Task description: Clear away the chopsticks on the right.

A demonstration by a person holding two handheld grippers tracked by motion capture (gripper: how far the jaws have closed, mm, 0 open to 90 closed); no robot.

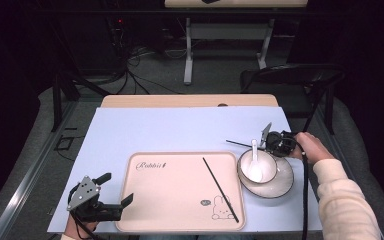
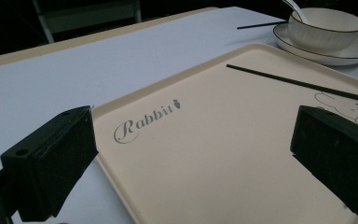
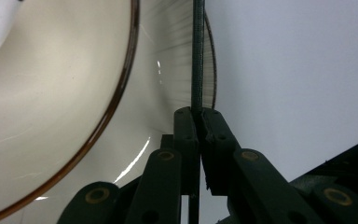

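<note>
My right gripper (image 3: 196,116) had clamped shut on the chopstick (image 3: 197,56), thin, stiff, light and slippery, near its end.

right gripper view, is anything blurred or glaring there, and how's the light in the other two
Right gripper view: the bowl is soft and out of focus with white glare streaks, while the chopstick pinched in the right tongs is fairly sharp. High view: the table is evenly lit, the room behind dark. Left gripper view: the near tongs blur, the tray is crisp.
</note>
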